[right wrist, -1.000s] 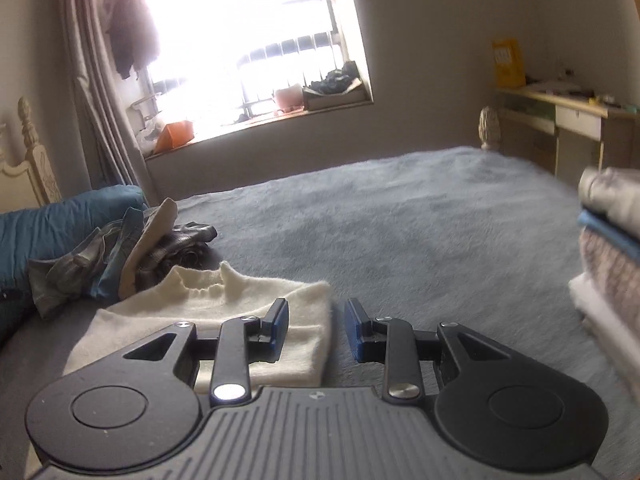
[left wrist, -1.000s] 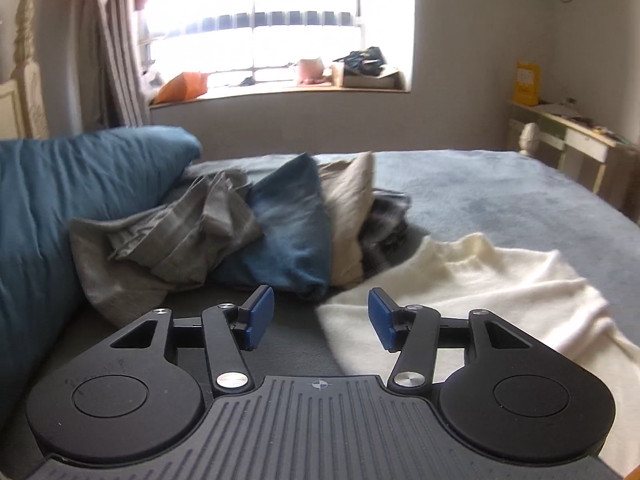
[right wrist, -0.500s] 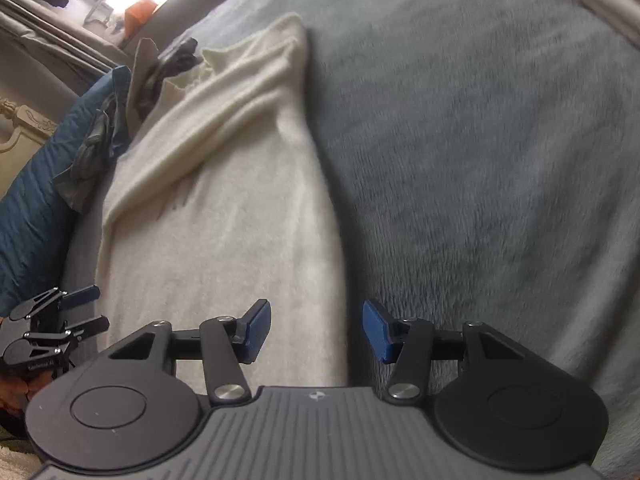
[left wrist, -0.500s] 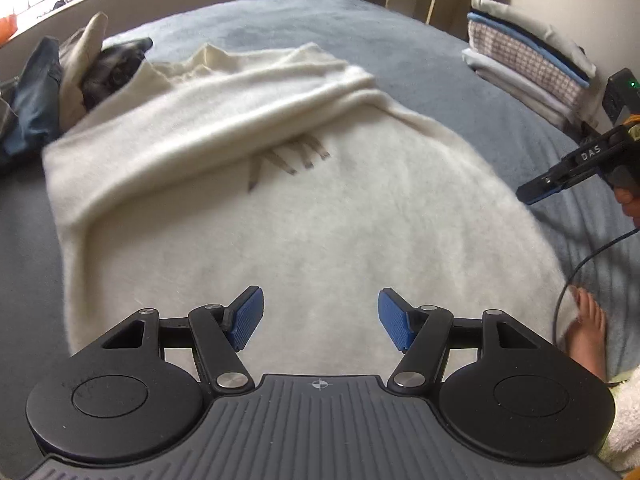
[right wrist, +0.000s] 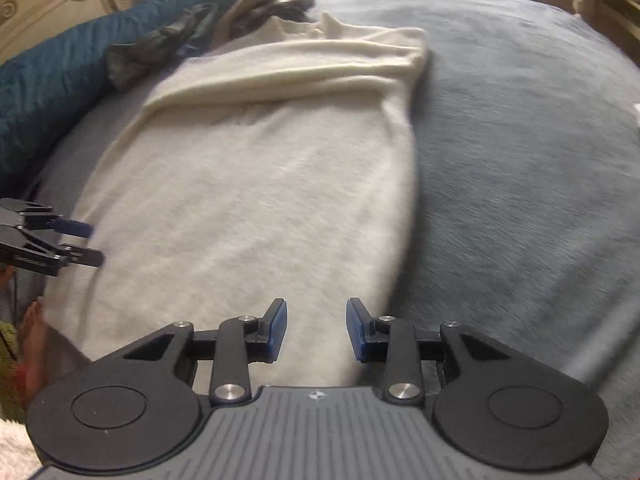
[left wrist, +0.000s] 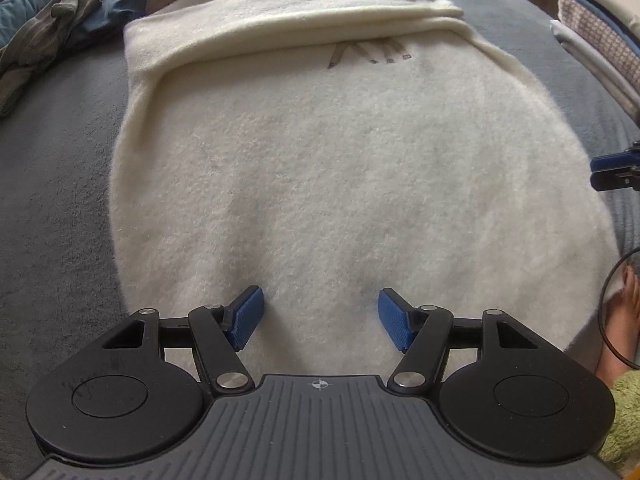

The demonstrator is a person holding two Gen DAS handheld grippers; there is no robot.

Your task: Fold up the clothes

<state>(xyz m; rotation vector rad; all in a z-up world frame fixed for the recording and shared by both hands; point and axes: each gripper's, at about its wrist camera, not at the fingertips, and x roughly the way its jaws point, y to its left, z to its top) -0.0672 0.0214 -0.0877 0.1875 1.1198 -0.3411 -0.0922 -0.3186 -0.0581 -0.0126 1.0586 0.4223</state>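
Below, fuzzy cream sweater point(left wrist: 340, 168); left gripper point(left wrist: 320, 316) agape, right gripper point(right wrist: 316, 330) closing, both empty.

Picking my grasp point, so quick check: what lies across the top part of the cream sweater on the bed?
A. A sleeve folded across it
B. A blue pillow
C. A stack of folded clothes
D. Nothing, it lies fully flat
A: a sleeve lies folded across the upper part of the cream sweater, above its dark lettering; the pillow and the stack sit off to its sides.
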